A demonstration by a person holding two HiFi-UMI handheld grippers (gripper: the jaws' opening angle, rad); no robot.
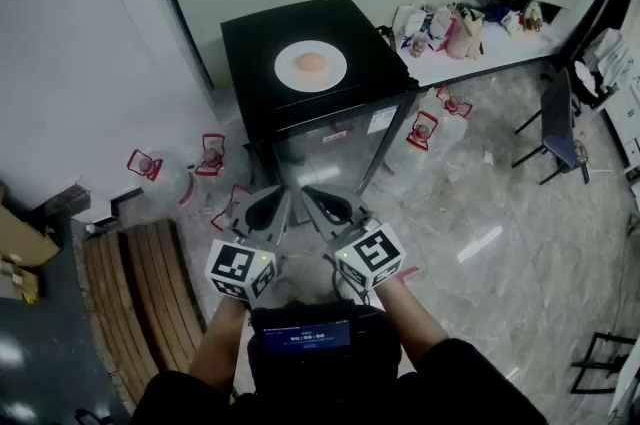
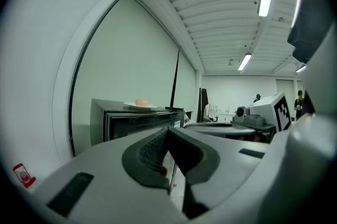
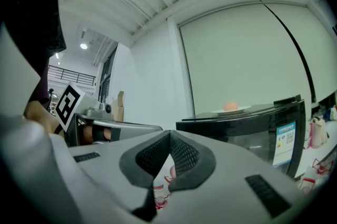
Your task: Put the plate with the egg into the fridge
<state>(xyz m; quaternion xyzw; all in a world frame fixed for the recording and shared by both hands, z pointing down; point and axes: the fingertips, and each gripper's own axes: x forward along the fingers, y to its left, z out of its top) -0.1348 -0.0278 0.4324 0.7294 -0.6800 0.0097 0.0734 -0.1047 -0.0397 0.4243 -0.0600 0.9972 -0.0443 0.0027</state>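
The left gripper (image 1: 283,195) and the right gripper (image 1: 309,196) are both light grey plastic, with smooth rounded shells marked by dark rectangular slots. Black pads (image 3: 185,155) with a fine mesh texture line the inner faces of the jaws. At the back of each gripper is a white cube (image 1: 242,270) printed with black square markers. The person wears dark clothing (image 1: 470,383), with a black box (image 1: 312,343) at the chest that has a small blue-lit screen.

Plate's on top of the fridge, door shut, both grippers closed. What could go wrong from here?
1. The egg sits bare on the plate; tilting the plate while lifting may roll it off.
2. The fridge door is closed, so one gripper must open it, probably leaving the plate on a single grip.
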